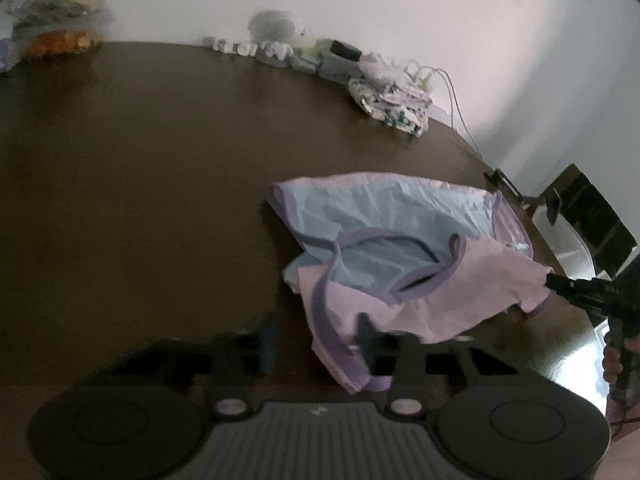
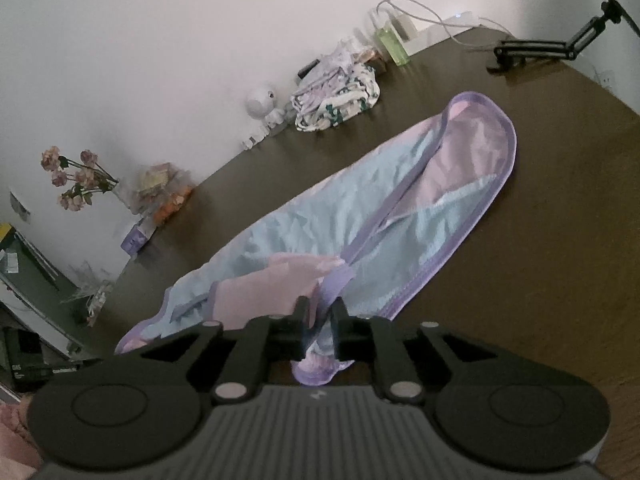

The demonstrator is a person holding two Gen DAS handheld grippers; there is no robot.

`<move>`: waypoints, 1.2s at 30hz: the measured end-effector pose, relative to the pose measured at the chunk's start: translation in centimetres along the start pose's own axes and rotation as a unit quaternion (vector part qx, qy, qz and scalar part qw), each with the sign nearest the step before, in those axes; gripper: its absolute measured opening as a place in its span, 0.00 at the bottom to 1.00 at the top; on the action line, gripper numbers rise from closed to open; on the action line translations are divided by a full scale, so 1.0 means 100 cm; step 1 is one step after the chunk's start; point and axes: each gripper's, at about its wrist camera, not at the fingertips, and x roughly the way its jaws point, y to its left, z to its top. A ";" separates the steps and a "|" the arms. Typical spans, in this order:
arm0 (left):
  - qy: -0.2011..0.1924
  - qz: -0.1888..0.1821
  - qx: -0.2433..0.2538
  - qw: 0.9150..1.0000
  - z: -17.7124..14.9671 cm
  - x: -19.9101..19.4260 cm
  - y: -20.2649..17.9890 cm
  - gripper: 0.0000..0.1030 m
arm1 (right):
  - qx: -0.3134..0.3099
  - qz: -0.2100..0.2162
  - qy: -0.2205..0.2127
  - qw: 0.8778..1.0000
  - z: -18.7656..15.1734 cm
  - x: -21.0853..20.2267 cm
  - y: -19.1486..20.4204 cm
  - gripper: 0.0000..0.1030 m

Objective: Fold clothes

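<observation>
A small garment [image 1: 392,240] in light blue and pink with purple trim lies crumpled on the dark brown table [image 1: 140,180]. My left gripper [image 1: 318,340] is open at its near edge. The purple hem runs down between its fingers, beside the right finger [image 1: 368,338]. My right gripper [image 2: 320,320] is shut on a bunched pink and purple corner of the garment [image 2: 360,208]. The rest of the cloth stretches away from it toward the far right. The left wrist view shows that right gripper [image 1: 554,282] pinching the pink corner at the garment's right side.
A pile of folded patterned clothes [image 1: 394,100] [image 2: 336,100] sits by the wall, beside a white round device [image 2: 262,102], a green bottle [image 2: 394,44] and cables. A black phone stand [image 2: 532,50] occupies the far corner. Flowers [image 2: 76,180] stand at the left. The table edge [image 1: 536,220] runs close on the right.
</observation>
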 end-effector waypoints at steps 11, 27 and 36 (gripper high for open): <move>-0.042 -0.024 -0.006 0.999 -0.001 -0.018 0.001 0.03 | 0.029 0.079 0.024 0.996 -0.008 0.009 -0.004 0.06; -0.126 -0.014 -0.017 0.992 0.090 -0.058 0.005 0.02 | -0.024 0.071 -0.027 0.997 0.079 -0.025 0.022 0.02; -0.164 -0.002 -0.011 0.986 0.247 -0.023 -0.015 0.02 | -0.077 0.046 -0.093 0.992 0.225 0.018 0.073 0.02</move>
